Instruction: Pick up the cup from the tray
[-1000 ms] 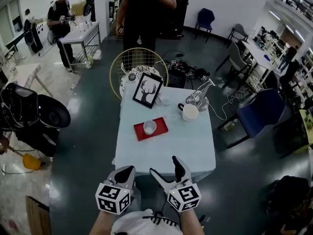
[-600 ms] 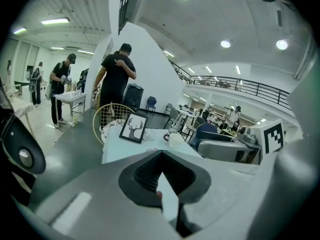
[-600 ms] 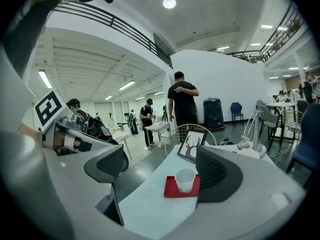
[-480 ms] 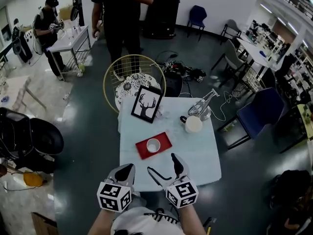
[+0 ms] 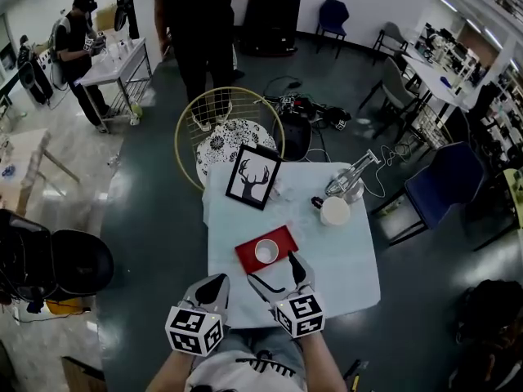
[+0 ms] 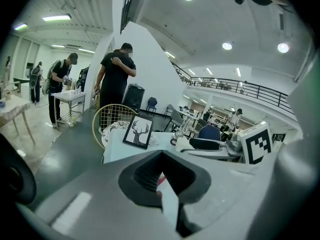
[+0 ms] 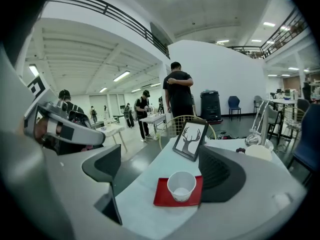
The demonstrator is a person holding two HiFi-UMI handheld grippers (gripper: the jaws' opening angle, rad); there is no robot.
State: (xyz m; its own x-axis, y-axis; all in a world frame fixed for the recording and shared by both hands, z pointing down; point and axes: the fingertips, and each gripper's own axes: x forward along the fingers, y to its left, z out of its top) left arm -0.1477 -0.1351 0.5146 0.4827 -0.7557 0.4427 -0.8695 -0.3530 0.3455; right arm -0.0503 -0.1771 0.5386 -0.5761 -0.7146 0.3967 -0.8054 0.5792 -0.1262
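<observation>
A white paper cup (image 5: 265,251) stands upright on a small red tray (image 5: 282,239) near the front of the pale table (image 5: 343,268). My right gripper (image 5: 276,273) is open just short of the tray. Its jaws have just been opening wider, with nothing between them. In the right gripper view the cup (image 7: 181,186) and tray (image 7: 165,197) lie straight ahead between the spread fingers (image 7: 107,168), untouched. My left gripper (image 5: 214,287) hovers at the table's front-left edge, shut and empty. Its own view (image 6: 161,176) shows the jaws meeting.
A framed deer picture (image 5: 253,176) leans at the table's back left. A white mug (image 5: 334,211) and a clear glass piece (image 5: 351,182) stand at the back right. Behind the table are a round wire chair (image 5: 229,133) and a standing person (image 5: 200,23).
Both grippers have moved forward toward the table. The right one now reaches the tray's near edge and its jaws stand wider apart. The cup and tray have not moved on the table.
</observation>
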